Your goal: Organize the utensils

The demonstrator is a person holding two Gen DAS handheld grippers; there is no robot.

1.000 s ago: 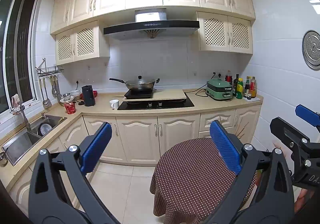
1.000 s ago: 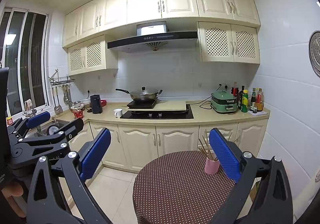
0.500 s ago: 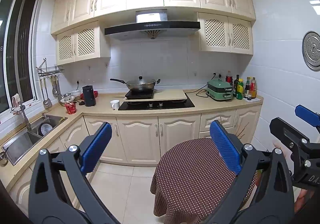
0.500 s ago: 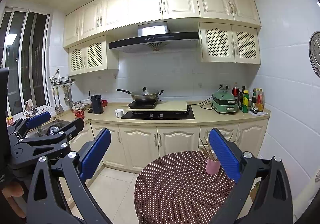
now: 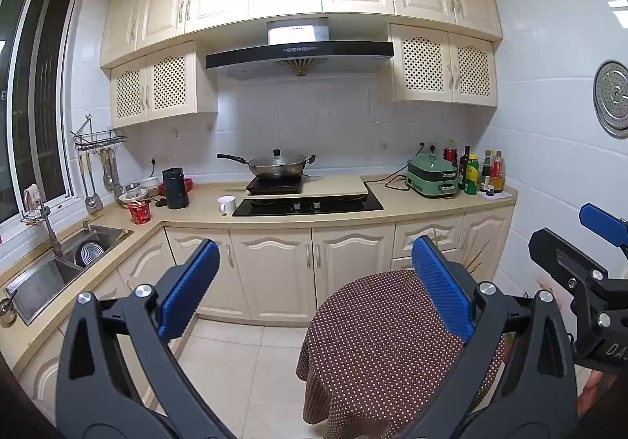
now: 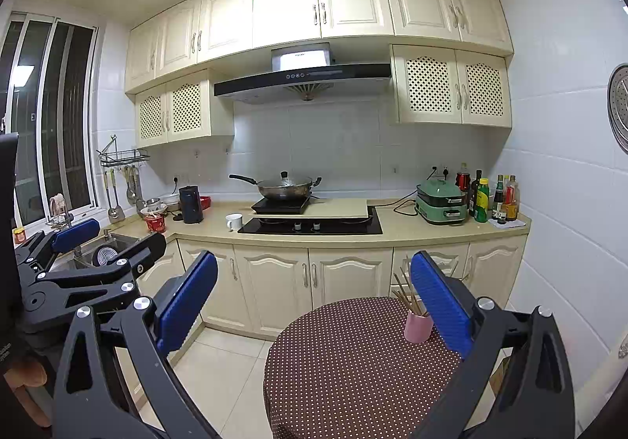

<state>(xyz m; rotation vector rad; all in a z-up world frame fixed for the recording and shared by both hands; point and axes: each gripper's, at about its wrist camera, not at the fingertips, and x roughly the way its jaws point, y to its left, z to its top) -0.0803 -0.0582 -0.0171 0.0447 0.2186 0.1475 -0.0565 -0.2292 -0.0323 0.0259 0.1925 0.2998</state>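
A pink cup [image 6: 418,327] holding several wooden chopsticks [image 6: 404,292] stands at the far right of a round table with a brown dotted cloth [image 6: 353,360]. The same table [image 5: 376,341] shows in the left wrist view, where the cup is hidden behind my finger. My left gripper [image 5: 314,290] is open and empty, held in the air short of the table. My right gripper [image 6: 314,294] is open and empty too, held above the table's near side. The left gripper also shows at the left edge of the right wrist view [image 6: 90,246].
A kitchen counter [image 6: 392,233] runs along the back with a wok [image 6: 282,186] on a hob, a white mug [image 6: 234,221], a green cooker [image 6: 441,199] and bottles [image 6: 486,199]. A sink [image 5: 59,266] lies at the left. Ladles hang from a wall rack [image 5: 98,141].
Both views have shifted slightly, as both grippers drift a little. Both stay open and empty.
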